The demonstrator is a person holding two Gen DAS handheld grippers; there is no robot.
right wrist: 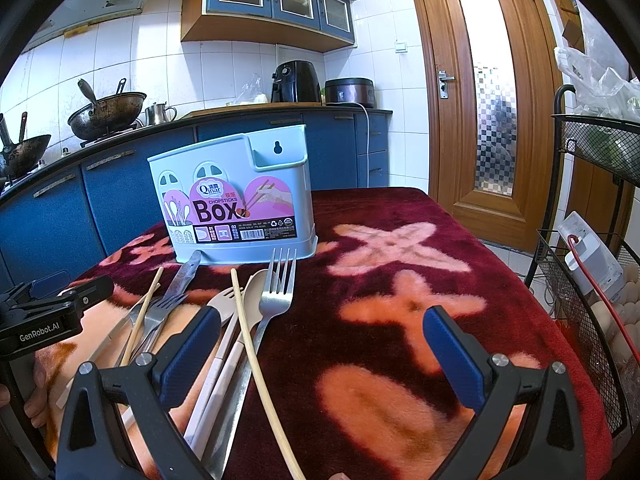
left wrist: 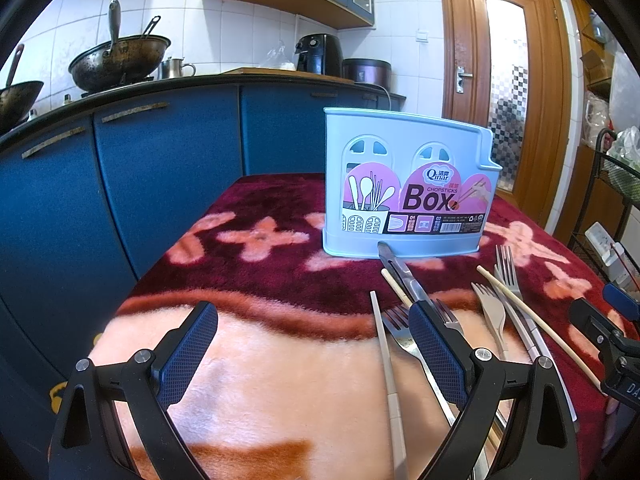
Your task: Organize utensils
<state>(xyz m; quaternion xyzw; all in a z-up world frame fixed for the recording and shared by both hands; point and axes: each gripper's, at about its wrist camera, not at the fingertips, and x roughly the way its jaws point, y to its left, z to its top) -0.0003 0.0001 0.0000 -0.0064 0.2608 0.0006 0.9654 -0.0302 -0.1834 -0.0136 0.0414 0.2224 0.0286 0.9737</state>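
Both the left gripper [left wrist: 314, 326] and right gripper [right wrist: 322, 330] hover with jaws wide apart, gripping nothing; between them forks, spoons and chopsticks [right wrist: 256, 344] lie scattered on the blanket-covered bench [right wrist: 400, 360], handles near for picking, before the empty-looking chopsticks box [right wrist: 236, 204] standing beyond

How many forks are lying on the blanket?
4: two metal forks near the left gripper, a beige fork further right, and a metal fork behind it. More may be hidden.
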